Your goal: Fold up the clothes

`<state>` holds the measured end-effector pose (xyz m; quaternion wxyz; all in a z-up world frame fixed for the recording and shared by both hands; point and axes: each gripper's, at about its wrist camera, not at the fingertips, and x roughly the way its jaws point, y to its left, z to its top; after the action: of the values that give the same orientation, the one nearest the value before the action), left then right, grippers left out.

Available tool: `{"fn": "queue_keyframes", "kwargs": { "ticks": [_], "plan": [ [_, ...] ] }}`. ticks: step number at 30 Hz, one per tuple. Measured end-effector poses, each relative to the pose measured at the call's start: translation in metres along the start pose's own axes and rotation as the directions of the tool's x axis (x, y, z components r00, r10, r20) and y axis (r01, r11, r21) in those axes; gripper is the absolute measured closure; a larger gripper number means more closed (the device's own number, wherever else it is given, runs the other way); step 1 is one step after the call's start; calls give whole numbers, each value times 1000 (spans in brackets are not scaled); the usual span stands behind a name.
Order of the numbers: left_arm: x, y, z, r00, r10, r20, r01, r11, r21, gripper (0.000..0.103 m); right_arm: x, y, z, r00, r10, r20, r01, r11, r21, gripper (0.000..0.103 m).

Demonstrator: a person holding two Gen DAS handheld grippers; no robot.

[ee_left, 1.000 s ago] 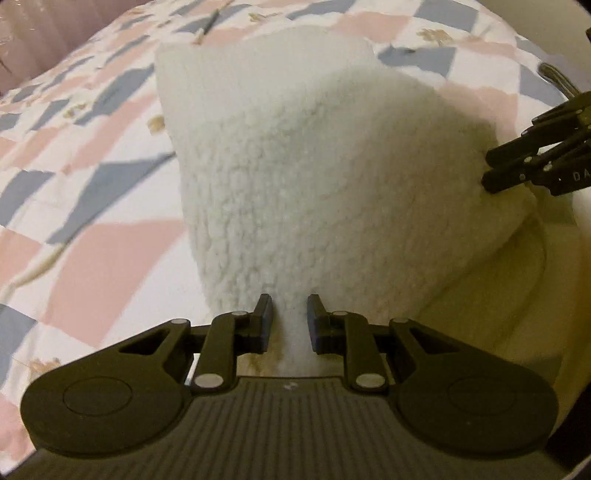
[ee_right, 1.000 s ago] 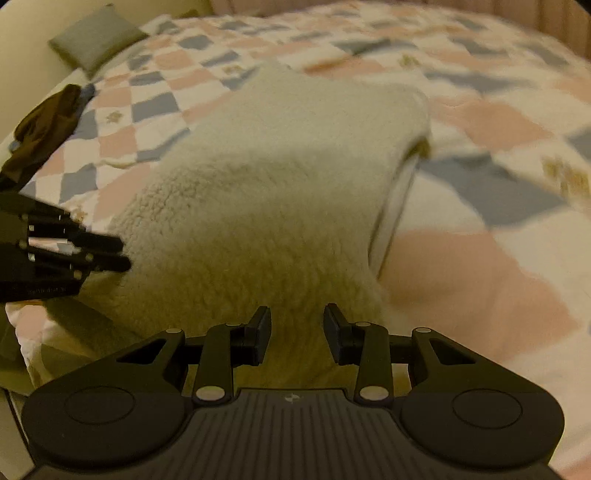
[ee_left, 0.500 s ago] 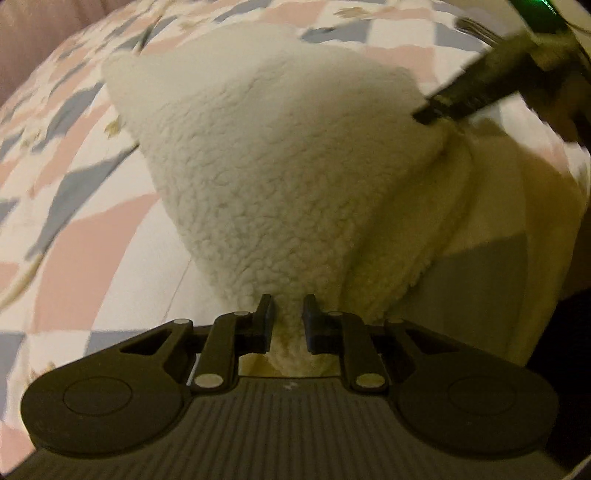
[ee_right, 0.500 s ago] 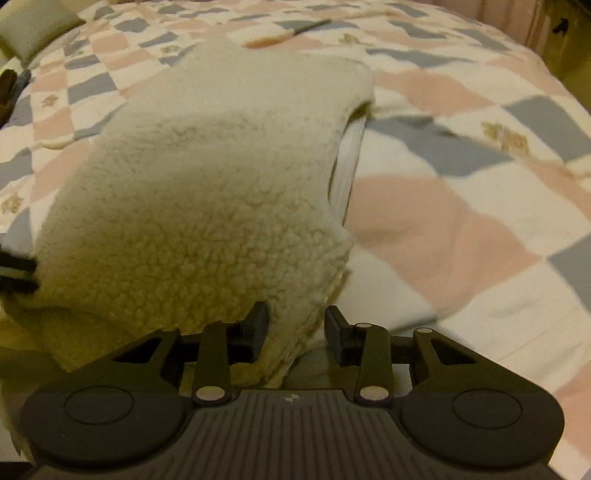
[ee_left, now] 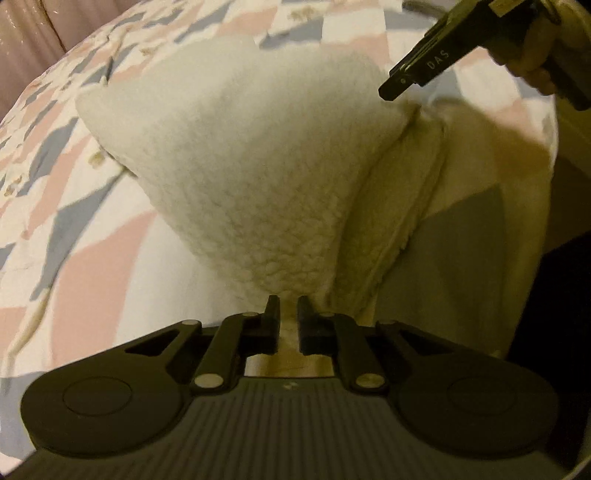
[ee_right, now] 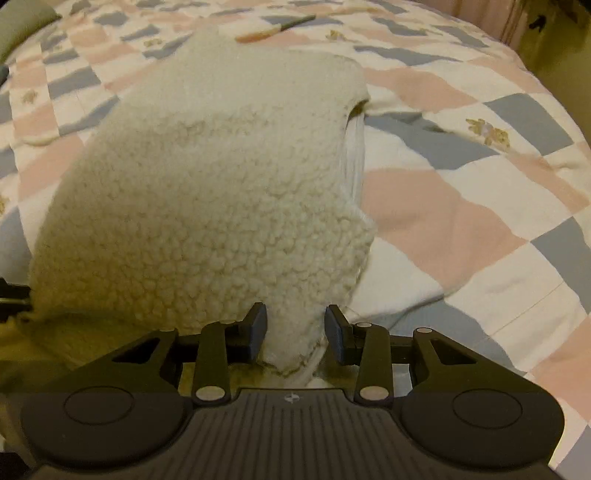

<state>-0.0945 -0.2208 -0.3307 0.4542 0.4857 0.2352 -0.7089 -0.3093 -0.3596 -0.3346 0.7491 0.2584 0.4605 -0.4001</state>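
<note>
A cream fleece garment point(ee_left: 258, 155) lies on the patchwork bed, its near edge lifted. My left gripper point(ee_left: 288, 314) is shut on one near corner of it. My right gripper point(ee_right: 295, 328) is shut on the other near corner, with a thick bunch of fleece point(ee_right: 207, 192) between its fingers. The right gripper also shows in the left wrist view point(ee_left: 421, 70) at the top right, at the garment's edge. The garment's smooth white lining point(ee_right: 354, 155) shows along its right side.
The bed is covered by a quilt point(ee_right: 461, 206) of pink, grey and white patches. A thin stick-like object point(ee_right: 273, 29) lies on the quilt beyond the garment. A pink curtain point(ee_left: 44, 33) hangs at the far left.
Both grippers have risen and pulled back with the garment's near edge. The left jaws have closed tighter on the fleece. The right gripper has moved up in the left wrist view.
</note>
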Motion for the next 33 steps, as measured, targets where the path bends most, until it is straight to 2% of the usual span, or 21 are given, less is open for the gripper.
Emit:
{"fn": "queue_keyframes", "kwargs": {
  "ticks": [3, 6, 9, 12, 17, 18, 20, 22, 24, 27, 30, 33],
  "plan": [
    [-9, 39, 9, 999, 50, 21, -49, 998, -38, 96, -18, -16, 18, 998, 22, 60, -26, 998, 53, 65],
    [1, 90, 41, 986, 133, 100, -122, 986, -112, 97, -20, -38, 50, 988, 36, 151, -49, 996, 81, 65],
    [24, 136, 94, 950, 219, 223, -190, 971, -145, 97, 6, -58, 94, 973, 37, 226, -53, 997, 64, 65],
    [57, 178, 147, 915, 261, 307, -203, 957, -209, 97, 44, -71, 145, 961, 60, 271, -76, 996, 47, 64],
    [108, 234, 198, 890, 328, 316, -238, 926, -292, 97, 103, -71, 206, 943, 121, 309, -110, 993, -52, 65],
    [121, 244, 203, 892, 337, 300, -241, 918, -315, 97, 112, -71, 214, 941, 131, 311, -117, 991, -62, 65],
    [150, 255, 205, 912, 337, 234, -250, 909, -333, 97, 133, -75, 221, 944, 149, 296, -140, 989, -53, 68],
    [178, 264, 206, 931, 329, 162, -259, 903, -344, 97, 156, -79, 223, 955, 153, 255, -149, 988, -33, 68],
    [190, 259, 205, 930, 343, 133, -287, 903, -320, 97, 174, -84, 221, 963, 155, 222, -156, 988, -12, 68],
    [174, 245, 204, 917, 370, 153, -320, 907, -274, 97, 179, -95, 221, 961, 175, 214, -188, 981, 43, 68],
    [137, 231, 190, 915, 357, 189, -303, 916, -262, 97, 153, -99, 217, 952, 155, 264, -173, 984, 45, 69],
    [98, 191, 163, 929, 304, 211, -260, 942, -211, 96, 109, -93, 193, 934, 177, 312, -189, 982, 8, 68]
  ]
}}
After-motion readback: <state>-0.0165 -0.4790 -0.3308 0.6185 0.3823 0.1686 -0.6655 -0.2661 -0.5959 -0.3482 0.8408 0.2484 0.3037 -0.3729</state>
